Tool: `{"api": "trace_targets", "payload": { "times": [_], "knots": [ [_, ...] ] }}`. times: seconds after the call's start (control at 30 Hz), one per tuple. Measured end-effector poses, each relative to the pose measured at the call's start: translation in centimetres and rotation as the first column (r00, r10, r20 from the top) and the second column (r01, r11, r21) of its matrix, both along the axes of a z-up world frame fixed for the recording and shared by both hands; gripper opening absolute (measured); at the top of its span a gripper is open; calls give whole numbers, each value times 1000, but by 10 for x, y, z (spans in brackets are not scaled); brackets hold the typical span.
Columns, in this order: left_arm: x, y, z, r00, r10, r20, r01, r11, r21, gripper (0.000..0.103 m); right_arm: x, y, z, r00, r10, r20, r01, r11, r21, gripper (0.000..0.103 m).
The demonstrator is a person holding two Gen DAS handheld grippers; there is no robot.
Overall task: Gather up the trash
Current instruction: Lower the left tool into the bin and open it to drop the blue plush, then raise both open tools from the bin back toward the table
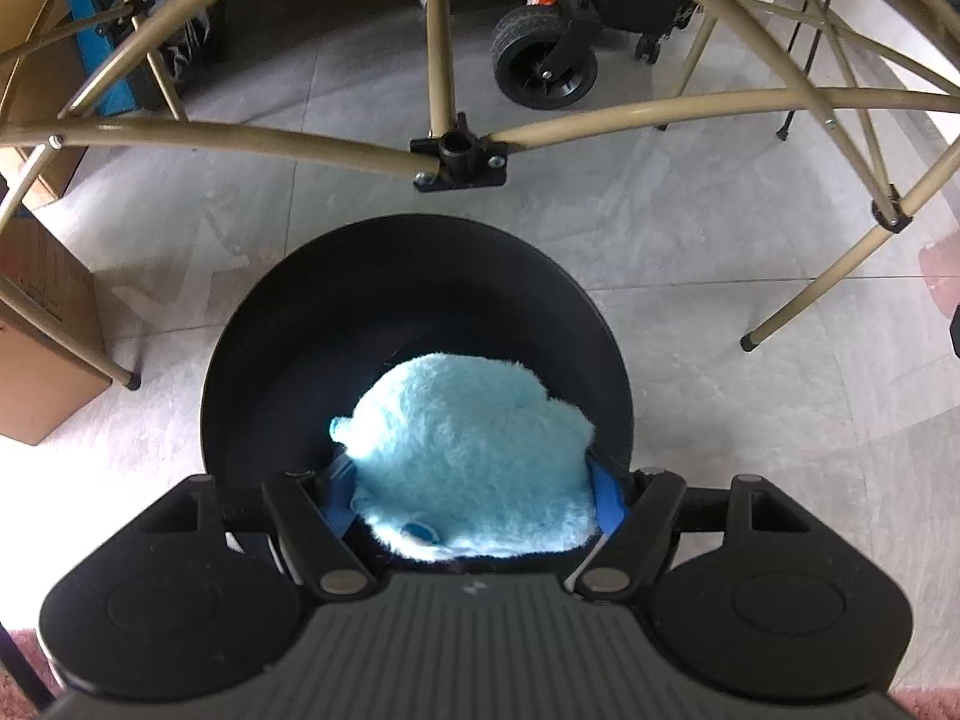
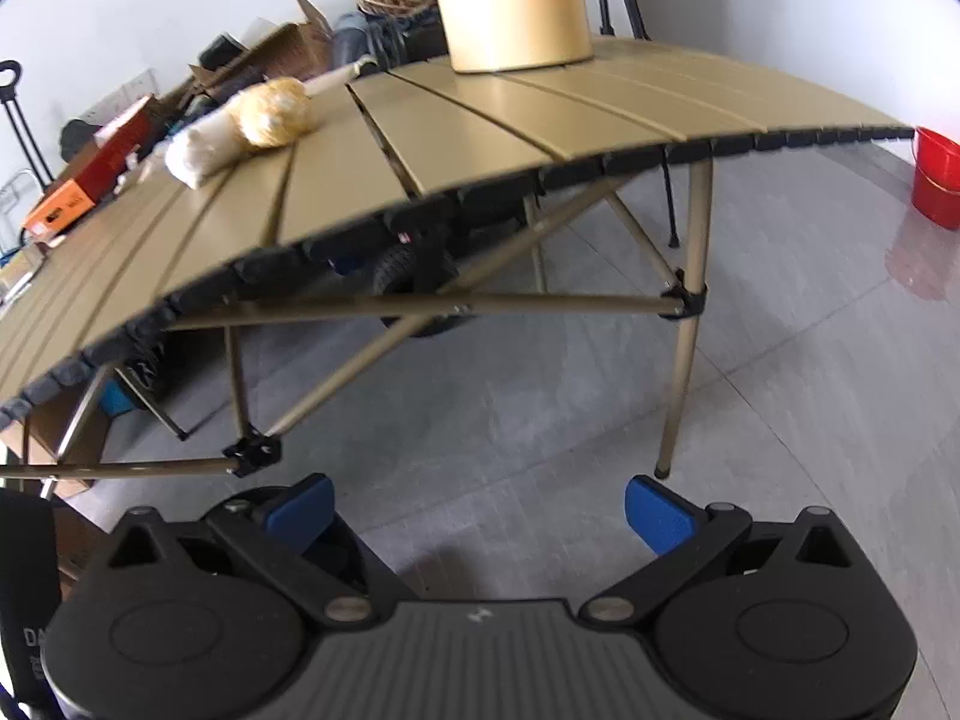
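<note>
My left gripper (image 1: pixel 474 498) is shut on a fluffy light-blue plush toy (image 1: pixel 468 450) and holds it over the open mouth of a round black bin (image 1: pixel 414 276) on the floor. The blue pads (image 1: pixel 606 498) press the toy's sides. My right gripper (image 2: pixel 480 510) is open and empty, low in front of the folding table (image 2: pixel 456 138). On the table lie a yellow crumpled wad (image 2: pixel 273 111) and a white crumpled wad (image 2: pixel 201 150) side by side at the left.
A tan cylinder (image 2: pixel 510 6) stands at the table's far side. An orange box (image 2: pixel 90 180) lies at the left. A red bucket (image 2: pixel 936 174) stands on the floor at right. Table legs and braces (image 1: pixel 456 150) cross above the bin. Cardboard boxes (image 1: pixel 42 324) stand at left.
</note>
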State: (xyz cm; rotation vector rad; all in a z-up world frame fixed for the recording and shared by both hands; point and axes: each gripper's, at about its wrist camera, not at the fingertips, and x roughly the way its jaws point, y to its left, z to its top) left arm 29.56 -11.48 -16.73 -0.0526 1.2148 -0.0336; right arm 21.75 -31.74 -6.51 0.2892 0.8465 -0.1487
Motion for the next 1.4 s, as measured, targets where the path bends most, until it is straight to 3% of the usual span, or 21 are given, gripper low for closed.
{"api": "trace_targets", "payload": {
  "times": [0.37,0.47,0.5,0.53,1.03,1.4],
  "knots": [
    [9,3,-23,998,22,-52,-21,999,25,76,7,-5,-23,997,-43,-66,48,997,63,103],
    [9,4,-24,998,21,-51,-20,999,28,85,8,-3,-24,997,-40,-65,44,997,62,103],
    [10,4,-24,998,26,-53,-24,999,32,98,8,-3,-23,997,-39,-65,43,997,62,103],
    [10,6,-24,998,36,-52,-34,999,32,103,8,-2,-23,997,-38,-64,42,997,62,103],
    [11,14,-27,997,56,-46,-55,998,35,103,7,0,-22,998,-30,-60,34,997,64,103],
    [4,16,-9,999,39,-20,-39,999,13,103,7,0,-21,998,-25,-53,29,997,71,103]
  ]
}}
